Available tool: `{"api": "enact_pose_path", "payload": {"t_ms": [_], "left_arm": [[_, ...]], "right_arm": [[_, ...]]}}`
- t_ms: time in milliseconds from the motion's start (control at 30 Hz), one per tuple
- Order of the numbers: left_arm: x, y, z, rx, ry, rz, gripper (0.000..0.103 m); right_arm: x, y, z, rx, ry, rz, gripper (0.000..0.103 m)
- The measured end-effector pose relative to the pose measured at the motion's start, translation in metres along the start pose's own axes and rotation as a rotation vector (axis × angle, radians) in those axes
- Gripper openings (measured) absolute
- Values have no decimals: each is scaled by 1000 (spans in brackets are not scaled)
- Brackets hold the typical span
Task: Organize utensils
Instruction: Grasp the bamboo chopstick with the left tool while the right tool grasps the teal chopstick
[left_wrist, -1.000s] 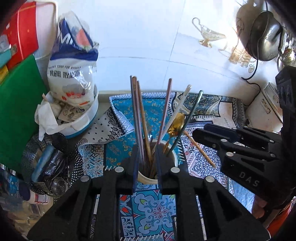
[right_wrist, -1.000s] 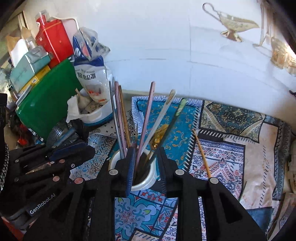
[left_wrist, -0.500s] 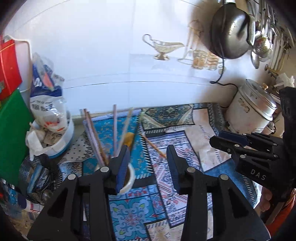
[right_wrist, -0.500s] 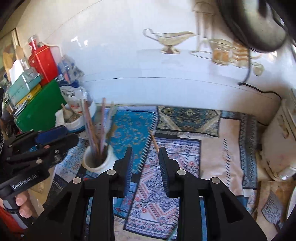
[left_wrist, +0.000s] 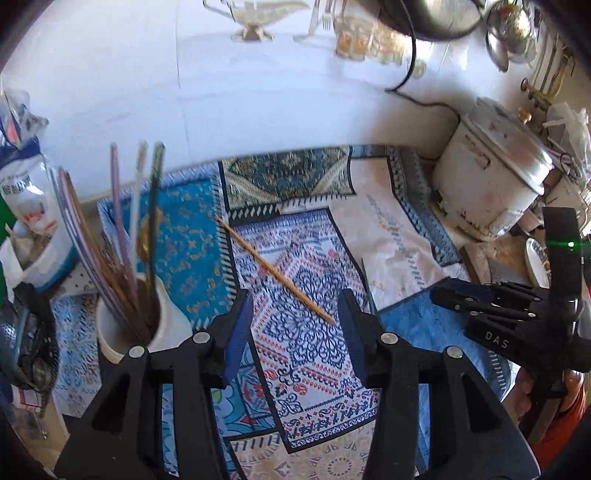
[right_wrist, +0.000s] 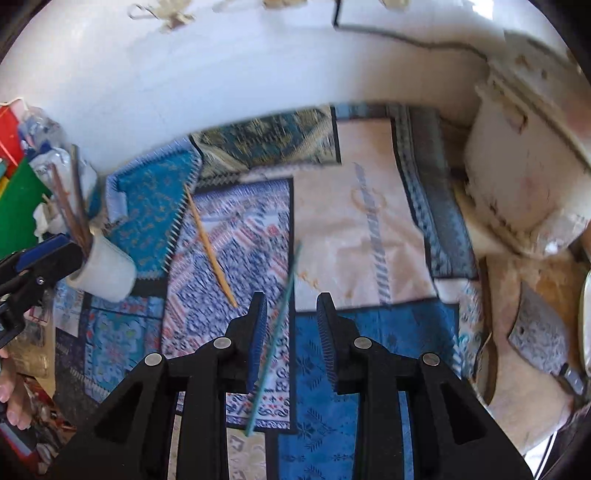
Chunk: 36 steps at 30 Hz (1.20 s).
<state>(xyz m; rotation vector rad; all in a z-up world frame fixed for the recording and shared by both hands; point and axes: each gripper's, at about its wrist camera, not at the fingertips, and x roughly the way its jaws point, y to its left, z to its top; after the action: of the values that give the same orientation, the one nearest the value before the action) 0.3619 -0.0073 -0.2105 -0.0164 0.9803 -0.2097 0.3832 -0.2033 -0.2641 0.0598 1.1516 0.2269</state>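
two loose chopsticks beside the white cup

while the white cup (left_wrist: 147, 325) stands at the left of the patterned cloth (left_wrist: 306, 354), packed with upright chopsticks and a gold spoon (left_wrist: 146, 236), two sticks lie loose to its right. nearest the cup is a tan wooden chopstick (left_wrist: 275, 271), thin and tapered, lying flat and slanting across the blue-and-red panel. farther from the cup lies a slim teal chopstick (right_wrist: 277, 332), blurred in the right wrist view.

the left gripper (left_wrist: 295, 328) hangs over the cloth just right of the cup; its jaws are opening, standing at a middling gap with the lower tip of the tan chopstick between them, the pads clear of it. the right gripper (right_wrist: 291, 325) is farther from the cup, its jaws fairly narrow and apart, the teal chopstick running between them close to the left pad; whether it touches i cannot tell.
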Motion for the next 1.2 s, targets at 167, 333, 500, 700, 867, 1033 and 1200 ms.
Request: {"api": "enact_pose_path", "payload": {"t_ms": [167,333,500,700,867,1033,1200], "left_arm": [[28,1,-17,-19,80,22,47],[51,7,-35,-39,148,52,47],[71,11,-44,-30,190,85,47],[98,13,-30,-70,203,66,47],[131,10,-7,-107,202,73,47],[166,13,9,-157,236,82,42],[179,8,14,-144,240,98,18]], "right_arm": [[43,-4,-13,35,108,72,25],[78,9,-22,8,181,83,25],[84,13,-24,9,169,52,24],[83,21,-24,-42,132,25,8],[83,15,-24,-18,131,70,5],[67,-11,-23,13,88,82,5],[50,-31,-24,39,51,86,5]]}}
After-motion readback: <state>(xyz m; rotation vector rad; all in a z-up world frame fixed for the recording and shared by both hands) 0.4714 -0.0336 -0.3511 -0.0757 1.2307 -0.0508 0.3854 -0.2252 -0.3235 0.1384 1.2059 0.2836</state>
